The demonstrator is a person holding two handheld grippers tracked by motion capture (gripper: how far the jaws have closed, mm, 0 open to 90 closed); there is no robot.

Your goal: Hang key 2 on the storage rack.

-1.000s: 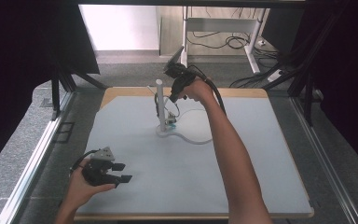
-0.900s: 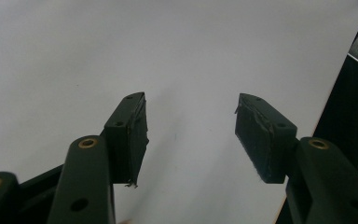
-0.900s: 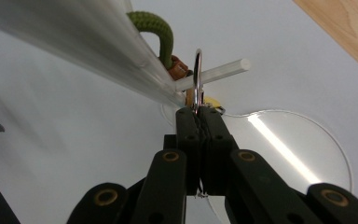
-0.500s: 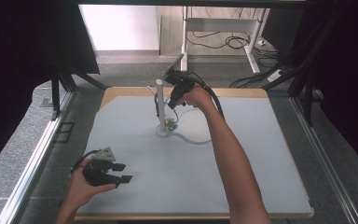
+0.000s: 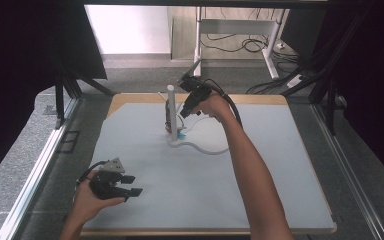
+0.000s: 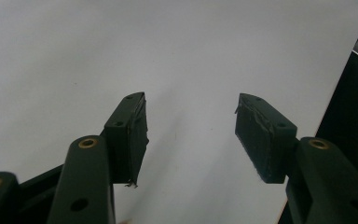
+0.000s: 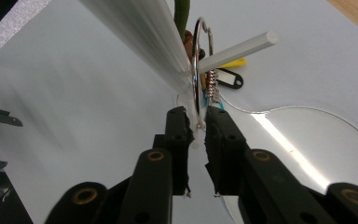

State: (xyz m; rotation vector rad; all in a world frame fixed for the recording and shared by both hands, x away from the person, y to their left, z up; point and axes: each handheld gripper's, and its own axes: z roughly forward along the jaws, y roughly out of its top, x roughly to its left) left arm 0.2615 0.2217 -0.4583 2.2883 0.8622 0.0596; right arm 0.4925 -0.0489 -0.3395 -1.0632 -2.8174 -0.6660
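Nearest the person, at about 7 o'clock on the bench (image 5: 240, 200), the left claw (image 5: 134, 186) rests low with its jaws spread wide and nothing between them. Its own view shows bare bench surface past the pads (image 6: 261, 140). It lies well apart from the work, so the right hand is far the nearer one.

Farther out, toward 12 o'clock on the bench, the right claw (image 5: 180, 119) points down and toward 8 o'clock at the foot of the upright post (image 5: 170, 107). In the right gripper view its jaws have just been opening. A narrow gap shows between them, and the lower end of the metal key ring (image 7: 195, 84) sits in that gap at the tips (image 7: 198, 119). The pads no longer seem to press on it, so I judge the claw open and the ring let go, or very nearly.

From the claw the ring lies dead ahead at 12 o'clock. It is seen edge-on, with its long axis on the 12-to-6 line of that view. Its upper part appears to loop over the white peg (image 7: 237, 49), which sticks out toward 2 o'clock. Just beyond hang a black key tag (image 7: 228, 80) and a yellow one (image 7: 235, 61), above the clear base plate (image 7: 307, 135).

Since the ring stands in line with the gap, the coming move probably turns on backing straight out toward 6 o'clock. A sideways pull could drag the ring along the peg.
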